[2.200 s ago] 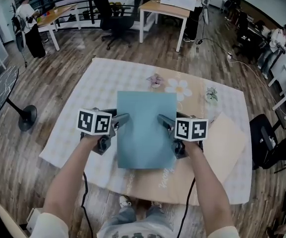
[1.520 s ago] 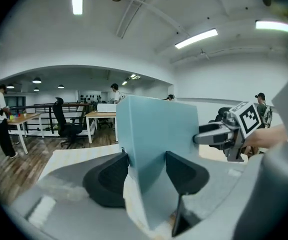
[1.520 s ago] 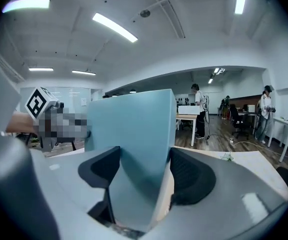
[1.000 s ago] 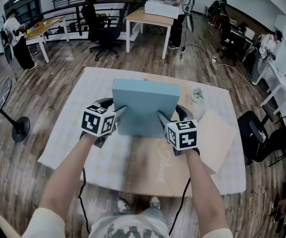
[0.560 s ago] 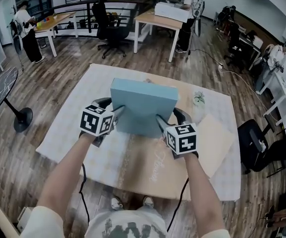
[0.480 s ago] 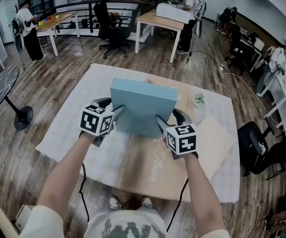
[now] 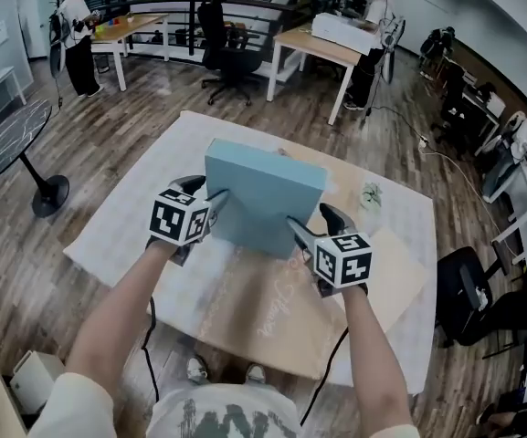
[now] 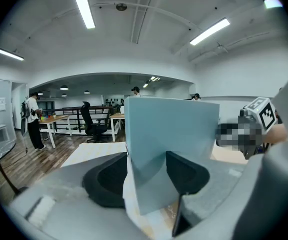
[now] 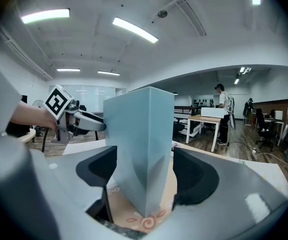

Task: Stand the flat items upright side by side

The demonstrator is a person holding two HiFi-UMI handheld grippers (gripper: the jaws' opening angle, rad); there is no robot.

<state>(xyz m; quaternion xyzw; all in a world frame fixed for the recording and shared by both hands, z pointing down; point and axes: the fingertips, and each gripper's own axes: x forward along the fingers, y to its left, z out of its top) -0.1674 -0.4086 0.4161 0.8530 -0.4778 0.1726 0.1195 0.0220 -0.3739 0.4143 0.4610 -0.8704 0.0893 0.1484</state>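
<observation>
A thin light-blue box [image 7: 263, 199] stands upright on its long edge on the cloth-covered table [image 7: 135, 235]. My left gripper [image 7: 206, 192] is shut on the box's left end, and the left gripper view shows its pads on both faces of the box [image 8: 168, 129]. My right gripper [image 7: 313, 222] is at the box's right end. Its jaws are opening, and in the right gripper view the box [image 9: 139, 139] stands between the pads, turned corner-on with a slight gap. A tan flat item [image 7: 398, 265] lies on the cloth to the right.
The cloth has a tan strip [image 7: 272, 308] with flower prints [image 7: 370, 194] running under the box. A black chair [image 7: 469, 290] stands off the table's right edge. A round black table [image 7: 12, 140] is at the left. Desks, chairs and people fill the back.
The blue box, flat on the table at first, has been tipped up and now stands on its edge. Over the last second it has stayed put between both grippers.
</observation>
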